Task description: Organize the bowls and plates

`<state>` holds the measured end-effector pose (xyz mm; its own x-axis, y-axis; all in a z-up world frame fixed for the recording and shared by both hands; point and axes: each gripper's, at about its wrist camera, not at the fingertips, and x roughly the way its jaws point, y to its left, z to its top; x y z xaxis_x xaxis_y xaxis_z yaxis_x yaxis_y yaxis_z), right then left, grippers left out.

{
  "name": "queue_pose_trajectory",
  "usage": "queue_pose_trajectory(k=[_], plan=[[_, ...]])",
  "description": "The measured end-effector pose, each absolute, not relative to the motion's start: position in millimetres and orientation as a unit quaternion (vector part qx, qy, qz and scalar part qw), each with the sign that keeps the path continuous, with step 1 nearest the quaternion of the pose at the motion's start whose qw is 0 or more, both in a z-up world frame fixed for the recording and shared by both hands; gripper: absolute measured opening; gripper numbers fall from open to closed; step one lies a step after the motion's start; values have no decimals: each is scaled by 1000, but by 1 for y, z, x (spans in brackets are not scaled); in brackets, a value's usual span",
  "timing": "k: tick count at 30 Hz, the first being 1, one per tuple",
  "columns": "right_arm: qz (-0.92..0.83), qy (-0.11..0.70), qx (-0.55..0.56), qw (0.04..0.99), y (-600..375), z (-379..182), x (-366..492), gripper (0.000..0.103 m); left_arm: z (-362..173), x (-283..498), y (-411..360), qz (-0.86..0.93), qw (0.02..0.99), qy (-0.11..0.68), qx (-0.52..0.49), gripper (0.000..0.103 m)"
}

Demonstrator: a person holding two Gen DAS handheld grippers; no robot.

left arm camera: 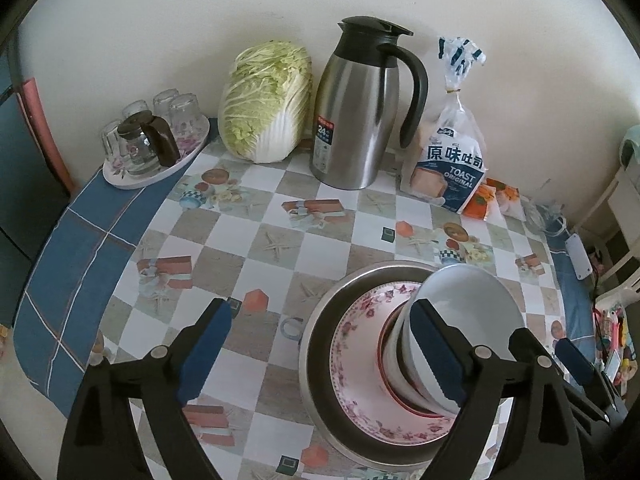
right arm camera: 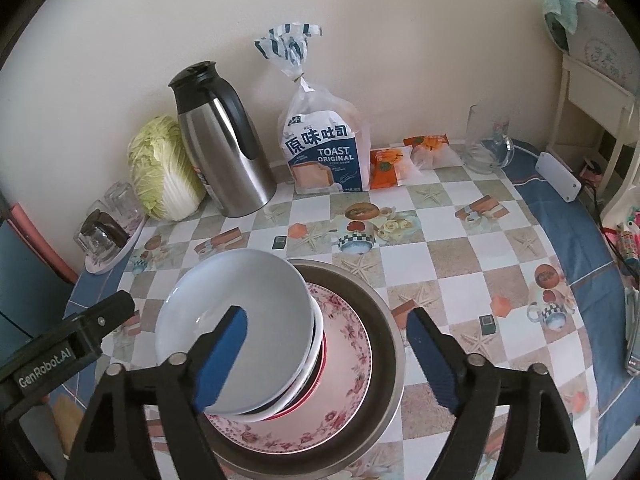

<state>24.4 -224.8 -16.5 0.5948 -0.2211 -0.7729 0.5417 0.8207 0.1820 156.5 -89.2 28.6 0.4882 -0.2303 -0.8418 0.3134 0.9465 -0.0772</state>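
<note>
My left gripper (left arm camera: 324,356) sits at the bottom of the left wrist view, jaws wide apart, nothing clamped. Its right blue pad (left arm camera: 436,348) is beside the wall of the top white ceramic bowl (left arm camera: 472,304); I can't tell if it touches. My right gripper (right arm camera: 332,356), at the bottom of the right wrist view, is also spread wide and holds nothing; its left blue pad (right arm camera: 222,356) hangs over that bowl's cavity (right arm camera: 240,312).

The stack is at lower centre of both views: white bowl uppermost, more bowls nested under it, a red-rimmed one (right arm camera: 320,372) lowest, all on a pink floral plate (right arm camera: 348,364) inside a round steel basin (right arm camera: 384,320) on the checkered tablecloth (left arm camera: 248,248).

To my eye the bowl stack leans, so I judge this a release step. To do it well, pull both tools straight back and up, keeping pads off the rim so nothing tips. Check the lean before leaving.

Farther back, in the upper part of both views against the wall: steel thermos jug (left arm camera: 360,112), napa cabbage (left arm camera: 264,100), bagged toast loaf (left arm camera: 452,160), and a tray of upturned glasses (left arm camera: 156,136) at the left.
</note>
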Motion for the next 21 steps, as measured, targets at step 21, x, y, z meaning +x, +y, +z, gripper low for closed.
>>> queue_pose_trajectory(k=[21], plan=[[-231,389,193,871,-231,-8,9,103,28,150,-86,-131,877,457,66,93]])
